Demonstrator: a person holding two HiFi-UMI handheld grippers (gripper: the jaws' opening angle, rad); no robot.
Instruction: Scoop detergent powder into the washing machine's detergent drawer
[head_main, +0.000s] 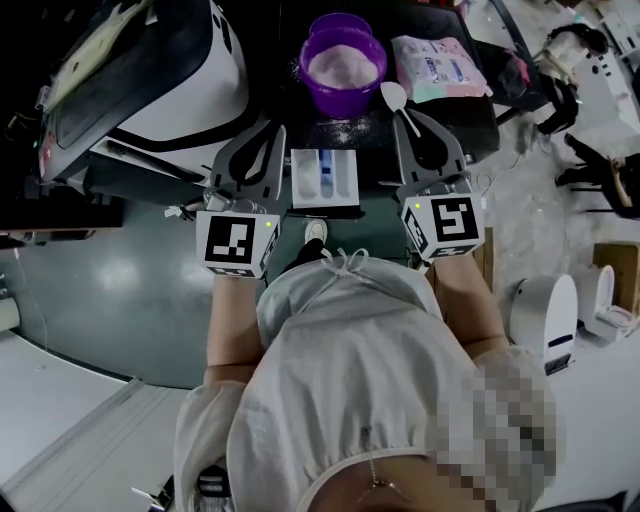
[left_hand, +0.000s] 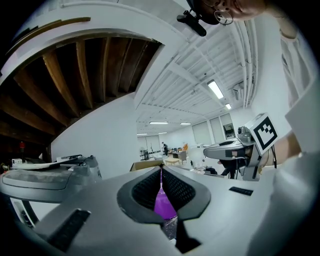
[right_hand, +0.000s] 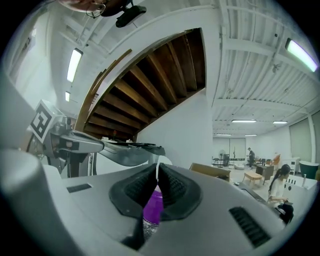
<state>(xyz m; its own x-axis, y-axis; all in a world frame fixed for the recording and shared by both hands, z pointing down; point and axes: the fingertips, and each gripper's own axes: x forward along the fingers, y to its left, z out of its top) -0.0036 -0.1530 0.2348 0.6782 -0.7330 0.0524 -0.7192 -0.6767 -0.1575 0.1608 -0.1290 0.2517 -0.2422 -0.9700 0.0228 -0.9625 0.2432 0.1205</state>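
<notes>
A purple bowl (head_main: 343, 65) of pale powder stands on the dark table ahead of me. It shows as purple through the jaw gaps (left_hand: 162, 202) (right_hand: 152, 205) in both gripper views. The white detergent drawer (head_main: 325, 180), with a blue insert, lies between the two grippers. My right gripper (head_main: 408, 120) is shut on a white spoon (head_main: 395, 97), whose bowl points toward the purple bowl's right rim. The spoon handle (right_hand: 158, 170) pokes up between the right gripper's (right_hand: 157, 168) tips. My left gripper (head_main: 272, 130) (left_hand: 161, 171) is shut with nothing in it, left of the drawer.
A detergent bag (head_main: 440, 65) lies right of the bowl. The washing machine (head_main: 150, 80) fills the upper left. White appliances (head_main: 560, 310) stand on the floor at right. The person's shoe (head_main: 315, 232) shows below the drawer.
</notes>
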